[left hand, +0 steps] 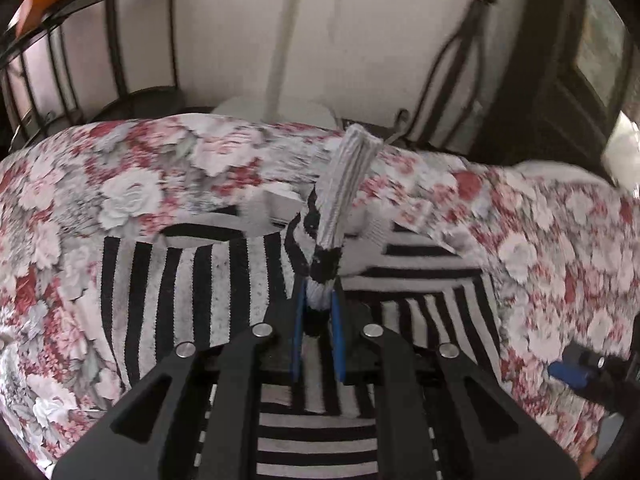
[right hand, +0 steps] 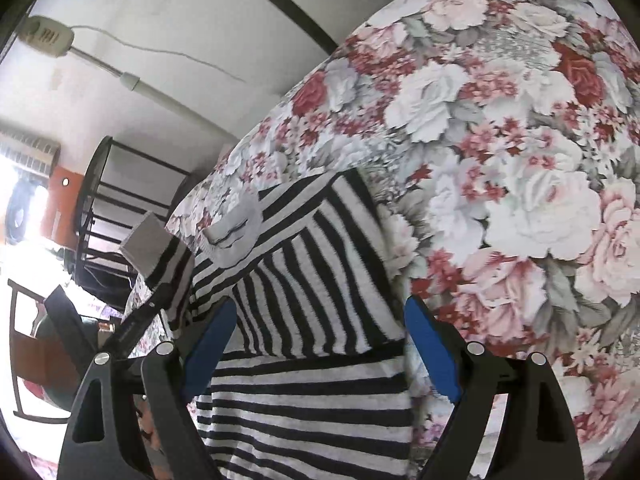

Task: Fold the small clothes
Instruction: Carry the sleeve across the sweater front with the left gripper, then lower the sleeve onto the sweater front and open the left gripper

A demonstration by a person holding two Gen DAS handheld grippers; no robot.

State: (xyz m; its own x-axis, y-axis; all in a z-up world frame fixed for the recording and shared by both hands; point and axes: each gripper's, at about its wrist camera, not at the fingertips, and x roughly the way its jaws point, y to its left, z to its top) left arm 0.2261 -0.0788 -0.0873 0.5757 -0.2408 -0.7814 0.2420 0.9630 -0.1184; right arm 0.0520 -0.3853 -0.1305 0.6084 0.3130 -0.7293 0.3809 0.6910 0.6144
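Note:
A black-and-white striped garment (left hand: 180, 292) lies flat on a floral bedspread (left hand: 120, 184). My left gripper (left hand: 318, 292) is shut on its sleeve, and the grey ribbed cuff (left hand: 352, 168) sticks up beyond the blue pads. In the right wrist view the same garment (right hand: 320, 260) is partly folded, with its grey collar (right hand: 236, 232) at the far left. My right gripper (right hand: 320, 308) hovers open over it with nothing between its blue pads (right hand: 432, 344). The lifted cuff (right hand: 146, 246) shows at the left there. A blue pad of the right gripper (left hand: 572, 372) shows at the right edge of the left wrist view.
The bedspread (right hand: 500, 160) covers the whole work surface. Beyond its far edge stand a black metal rack (left hand: 80, 60), a white pole on a round base (left hand: 288, 40) and a dark cabinet (left hand: 560, 60). The rack (right hand: 120, 200) also stands left of the bed.

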